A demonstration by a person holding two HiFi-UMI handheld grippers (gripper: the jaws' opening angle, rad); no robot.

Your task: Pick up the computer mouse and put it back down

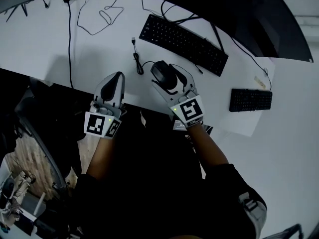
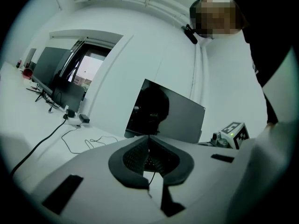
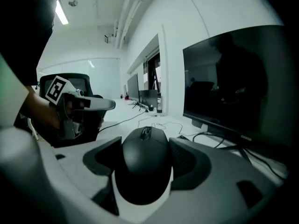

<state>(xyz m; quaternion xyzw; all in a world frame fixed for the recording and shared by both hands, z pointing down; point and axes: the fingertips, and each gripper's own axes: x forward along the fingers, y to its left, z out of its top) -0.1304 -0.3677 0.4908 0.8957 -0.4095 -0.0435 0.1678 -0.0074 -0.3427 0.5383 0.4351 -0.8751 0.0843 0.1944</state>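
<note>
Right gripper (image 1: 169,75) pinches the black mouse (image 3: 141,169) by its sides near the desk's (image 1: 99,39) front edge, left gripper (image 2: 149,143) closed and empty, and that slick rounded shell could squirt free, or its cable (image 1: 138,63) snag.

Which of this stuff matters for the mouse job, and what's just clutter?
In the job: computer mouse; right gripper, fingers closed on it.
Lying about: long keyboard; small keyboard; monitor; black cable; left gripper, shut and empty.
</note>
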